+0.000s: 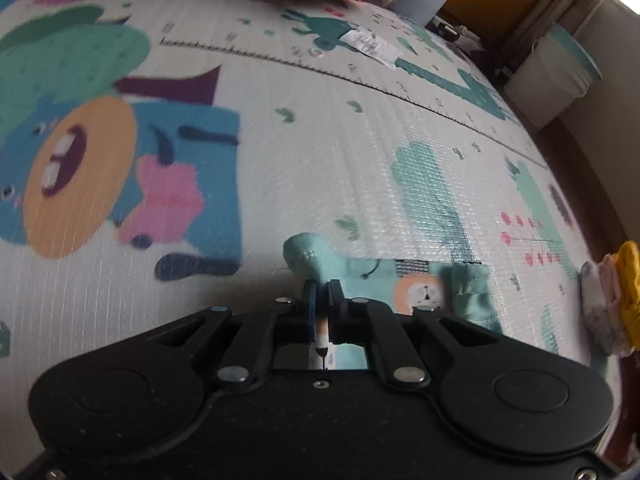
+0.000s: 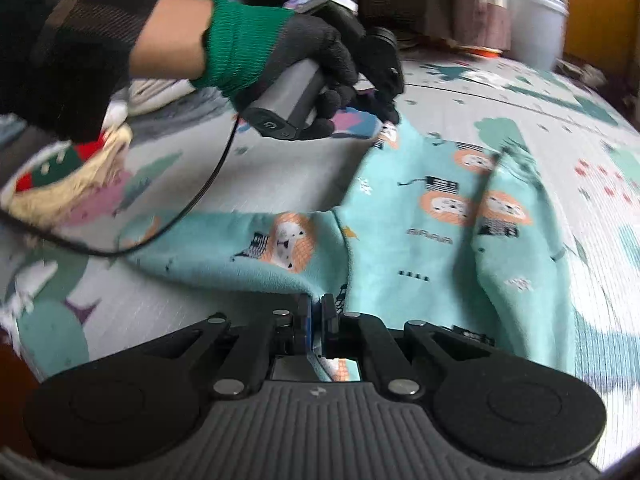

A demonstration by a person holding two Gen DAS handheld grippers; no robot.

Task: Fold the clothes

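We see a small turquoise garment (image 2: pixel 404 236) printed with orange lion faces, lying rumpled on a play mat (image 1: pixel 328 152) that carries cartoon monsters, cactus shapes and a ruler line.

From the right wrist camera, the right gripper (image 2: pixel 317 312) sits at the near edge of the garment. Its jaws are pressed together with a fold of the turquoise cloth pinched between them, and the fabric rises in a ridge from that pinch. The garment spreads away to the far right, with a sleeve reaching out to the left.

At the garment's far edge we see a hand (image 2: pixel 320 52) in a black glove with a green cuff, gripping the grey handle of the other tool. A black cable (image 2: pixel 200 196) trails from that handle across the mat to the left. A cream, red and green knitted item (image 2: pixel 68 180) lies at the left of the mat.

From the left wrist camera, the left gripper (image 1: pixel 323 292) also has its jaws closed tight on a strip of the printed cloth, with a ribbed turquoise cuff bunched just beyond the tips. The rest of the garment trails to the right. A yellow and pale bundle of cloth (image 1: pixel 616 296) lies at the right edge. White buckets (image 1: pixel 556 76) stand beyond the mat at the far right.
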